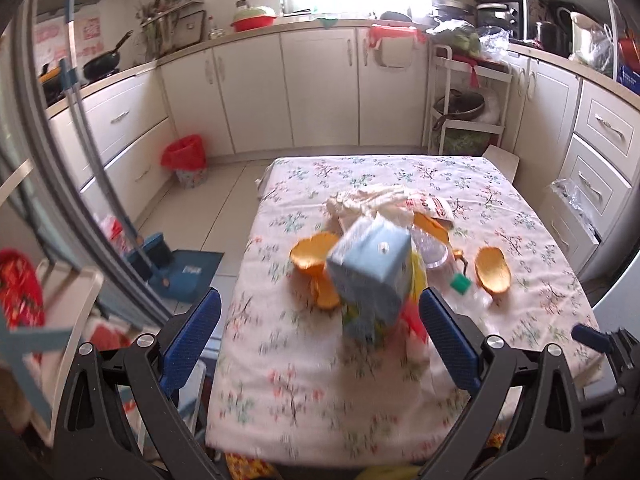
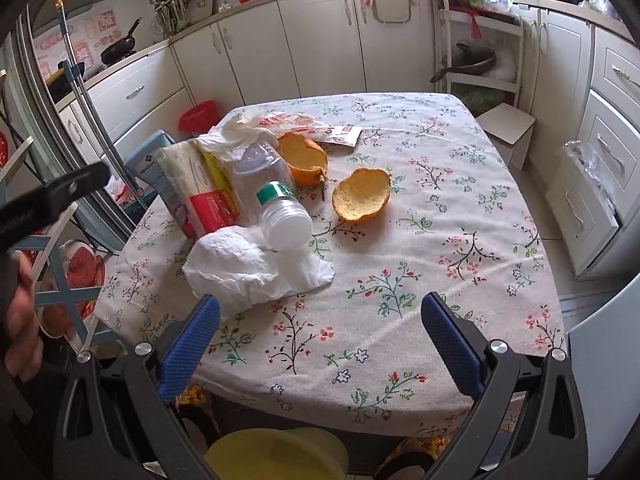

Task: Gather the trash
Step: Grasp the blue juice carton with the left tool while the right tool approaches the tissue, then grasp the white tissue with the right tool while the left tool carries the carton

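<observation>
A pile of trash lies on the floral tablecloth (image 2: 420,240): a light blue carton (image 1: 370,270), a clear plastic bottle with a green band (image 2: 276,204), crumpled white paper (image 2: 248,268), a printed bag (image 2: 200,192), and orange peel halves (image 2: 362,200) (image 1: 310,254). My left gripper (image 1: 320,332) is open and empty, its blue fingers either side of the carton, in front of it. My right gripper (image 2: 320,340) is open and empty above the table's near edge, the white paper just ahead of its left finger.
A bin with a red liner (image 1: 186,156) stands on the floor by the cabinets at left. A blue dustpan and broom (image 1: 172,264) lie left of the table. A small white stool (image 2: 506,128) stands at the far right corner. A yellow basin (image 2: 276,456) sits below the near edge.
</observation>
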### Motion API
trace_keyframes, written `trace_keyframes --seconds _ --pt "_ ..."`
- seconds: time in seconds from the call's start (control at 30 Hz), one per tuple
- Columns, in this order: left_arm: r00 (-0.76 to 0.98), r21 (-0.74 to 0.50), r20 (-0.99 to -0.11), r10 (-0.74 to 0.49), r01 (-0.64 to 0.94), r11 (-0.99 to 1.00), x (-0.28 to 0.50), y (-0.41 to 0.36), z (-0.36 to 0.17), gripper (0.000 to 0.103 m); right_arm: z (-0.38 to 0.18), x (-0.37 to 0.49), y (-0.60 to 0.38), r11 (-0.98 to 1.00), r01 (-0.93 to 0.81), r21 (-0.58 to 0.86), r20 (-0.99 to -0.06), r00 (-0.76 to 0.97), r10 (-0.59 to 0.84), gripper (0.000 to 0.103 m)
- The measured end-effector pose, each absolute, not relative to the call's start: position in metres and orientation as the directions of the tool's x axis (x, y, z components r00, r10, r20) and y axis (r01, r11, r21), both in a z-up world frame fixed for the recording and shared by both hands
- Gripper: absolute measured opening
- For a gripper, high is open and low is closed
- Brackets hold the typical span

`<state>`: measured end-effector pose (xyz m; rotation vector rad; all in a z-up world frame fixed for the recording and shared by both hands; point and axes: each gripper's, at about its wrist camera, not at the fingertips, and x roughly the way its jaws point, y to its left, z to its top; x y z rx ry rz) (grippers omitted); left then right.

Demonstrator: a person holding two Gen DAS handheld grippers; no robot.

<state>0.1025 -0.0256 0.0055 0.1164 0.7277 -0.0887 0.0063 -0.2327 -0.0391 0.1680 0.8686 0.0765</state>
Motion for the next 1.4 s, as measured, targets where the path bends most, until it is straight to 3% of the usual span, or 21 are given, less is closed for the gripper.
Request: trace_keyframes --seconds 0.27,0.33,0.4,0.5,0.63,0.77,0.9,1.4 --pt "0.721 0.179 -0.689 -0.069 0.262 0.948 0.136 -0.061 -0.016 0.092 -0.047 0.012 -0.241 0.976 0.026 0.218 -0.754 0.639 0.152 0.097" --pt "0.715 0.180 -0.694 -0.084 0.285 0.942 0.137 -0.064 -0.018 0.077 -0.048 0.013 -0.243 0.973 0.032 0.228 -0.756 0.635 0.156 0.097" --pt "0.694 0.148 -0.710 -0.116 0.308 0.940 0.139 -0.065 -0.021 0.069 -0.050 0.014 -0.246 0.971 0.039 0.237 -0.758 0.632 0.160 0.097" --pt "0.693 0.140 -0.707 -0.139 0.330 0.934 0.137 -0.064 -0.021 0.069 -0.053 0.016 -0.249 0.967 0.051 0.248 -0.761 0.628 0.162 0.097" --pt "0.687 0.150 -0.705 -0.177 0.388 0.909 0.129 -0.065 -0.021 0.081 -0.054 0.017 -0.252 0.964 0.061 0.257 -0.762 0.627 0.163 0.097" --pt "0.676 0.182 -0.713 -0.185 0.434 0.882 0.125 -0.061 -0.025 0.080 -0.055 0.016 -0.253 0.963 0.061 0.264 -0.763 0.624 0.170 0.097" --pt "0.649 0.115 -0.727 -0.226 0.440 0.890 0.134 -0.052 -0.024 0.056 -0.056 0.016 -0.252 0.962 0.057 0.268 -0.764 0.620 0.177 0.097" --pt "0.681 0.016 -0.673 -0.290 0.405 0.914 0.109 -0.025 0.001 0.055 -0.058 0.020 -0.240 0.962 0.011 0.275 -0.759 0.617 0.210 0.097"
